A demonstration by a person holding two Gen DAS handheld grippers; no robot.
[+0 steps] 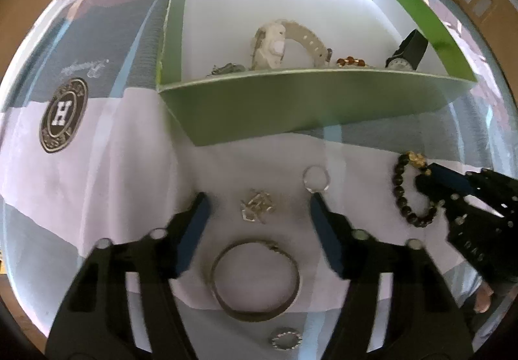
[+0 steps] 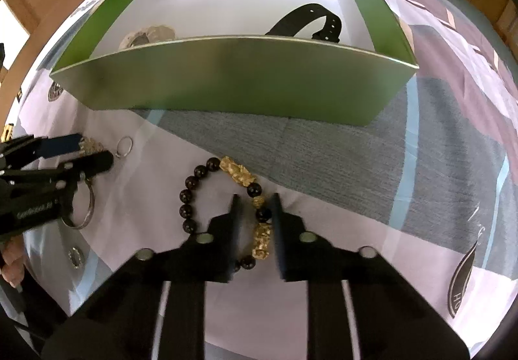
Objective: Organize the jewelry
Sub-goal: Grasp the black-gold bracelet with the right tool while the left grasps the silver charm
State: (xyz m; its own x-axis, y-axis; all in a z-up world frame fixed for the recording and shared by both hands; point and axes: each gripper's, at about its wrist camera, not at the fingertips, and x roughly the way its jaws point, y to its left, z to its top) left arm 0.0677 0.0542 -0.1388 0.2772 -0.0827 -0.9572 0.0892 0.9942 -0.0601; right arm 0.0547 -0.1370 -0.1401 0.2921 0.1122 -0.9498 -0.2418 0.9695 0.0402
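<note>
Right gripper [image 2: 254, 201] has its two fingers close around the bead bracelet [image 2: 223, 204] on the cloth. Left gripper [image 1: 259, 201] is open wide over a little silver charm [image 1: 257, 206], near the green box [image 1: 291, 107].

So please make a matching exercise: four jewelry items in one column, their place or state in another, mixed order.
Items:
1. white watch
2. beaded bracelet
3. metal bangle
4. small ring

Places:
a. between the right gripper jaws
b. inside the green box
c. on the cloth, low between the left gripper jaws
d. on the cloth, beside the left gripper's right fingertip

Pairs: 1-b, 2-a, 3-c, 4-d
</note>
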